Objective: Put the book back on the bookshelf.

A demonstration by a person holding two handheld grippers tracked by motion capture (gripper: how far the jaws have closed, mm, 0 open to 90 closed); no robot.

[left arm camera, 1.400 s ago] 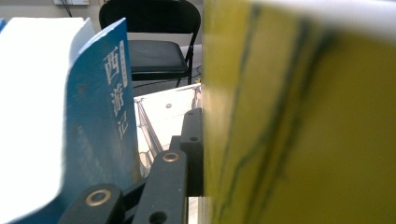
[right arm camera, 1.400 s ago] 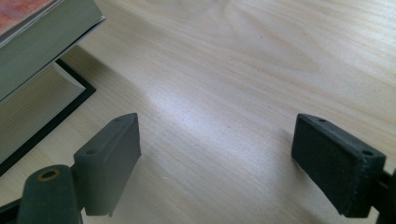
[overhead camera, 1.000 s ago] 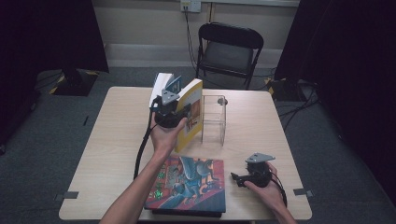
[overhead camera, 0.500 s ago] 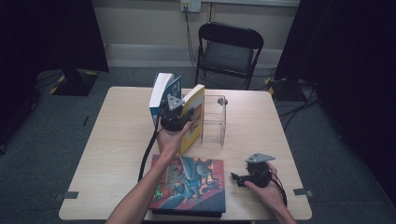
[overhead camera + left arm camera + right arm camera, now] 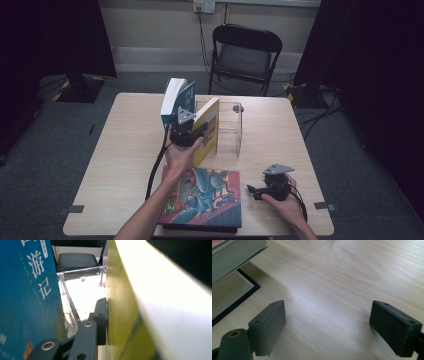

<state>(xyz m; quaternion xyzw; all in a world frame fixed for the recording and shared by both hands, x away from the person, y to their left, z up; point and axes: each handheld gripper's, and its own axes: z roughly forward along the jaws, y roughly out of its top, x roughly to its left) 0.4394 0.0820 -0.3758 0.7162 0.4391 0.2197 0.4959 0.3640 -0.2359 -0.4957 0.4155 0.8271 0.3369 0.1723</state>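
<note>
A: Layout, biggest first?

B: I see the table [image 5: 125, 150], with a folding chair [image 5: 245, 52] beyond it at 12 o'clock. A picture book [image 5: 205, 197] lies flat at 6 o'clock on top of a dark one. A clear acrylic stand [image 5: 232, 127] sits near the centre. A yellow book [image 5: 209, 127] stands on edge against its 9 o'clock side, and a blue book [image 5: 175, 100] is just at 9 o'clock of that, tilted.

A: Left gripper?

B: My left gripper [image 5: 187, 131] holds the yellow book. In the left gripper view one jaw lies flat on the yellow cover. Jaws have just eased open slightly; the book is between them, blue book close alongside.

A: Right?

B: My right gripper [image 5: 256, 191] sits at 5 o'clock on the table, jaws wide, nothing between them.
</note>
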